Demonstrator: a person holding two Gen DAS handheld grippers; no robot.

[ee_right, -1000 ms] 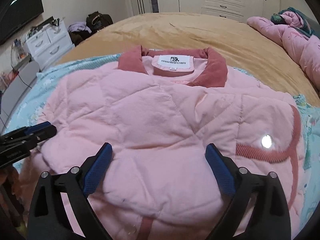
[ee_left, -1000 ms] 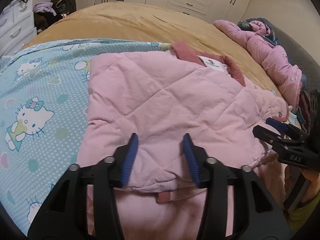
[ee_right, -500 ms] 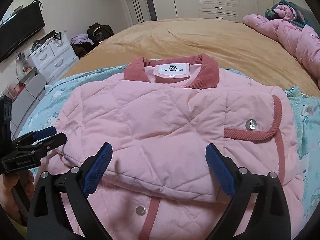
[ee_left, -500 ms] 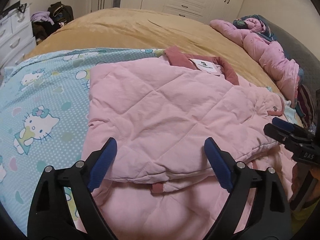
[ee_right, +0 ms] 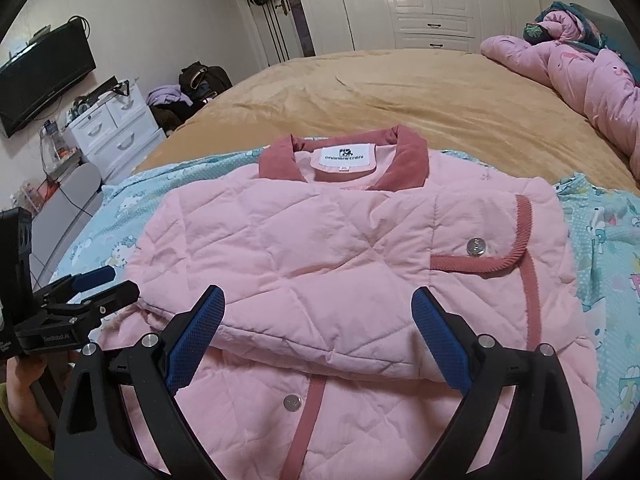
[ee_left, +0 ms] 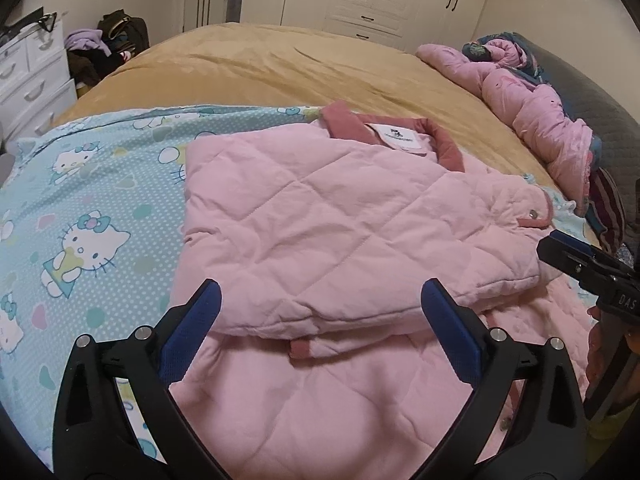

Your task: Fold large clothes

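Two grippers hang over a pink quilted jacket (ee_right: 320,264) on a bed. Nearest in the left wrist view is the left gripper (ee_left: 320,320). Its blue fingers (ee_left: 192,332) are wide apart and hold nothing. They sit above the near edge of the folded part of the jacket, not touching it as far as the view shows. Nearest in the right wrist view is the right gripper (ee_right: 318,328). Its blue fingers (ee_right: 438,340) are wide apart too, with nothing between them. Each gripper also shows at the side of the other one's view.

The jacket lies flat on a light blue Hello Kitty sheet (ee_left: 80,216). One part is folded over the front, so a thick fold edge runs across the middle. Under that edge a dark pink strip (ee_right: 304,420) runs down the front, with a silver snap button (ee_right: 291,402) beside it. On the right side of the jacket is a pocket flap (ee_right: 480,256) with dark pink trim and another snap. Farther back is the dark pink collar (ee_right: 404,160) with a white label (ee_right: 344,157) inside it.

Behind the sheet lies a tan blanket (ee_right: 400,96). A pink comforter (ee_right: 580,76) is bunched up at the far right of the bed. Past the bed stand white wardrobes (ee_right: 420,0), a white drawer chest (ee_right: 112,136) and a black TV (ee_right: 44,76) on the wall.
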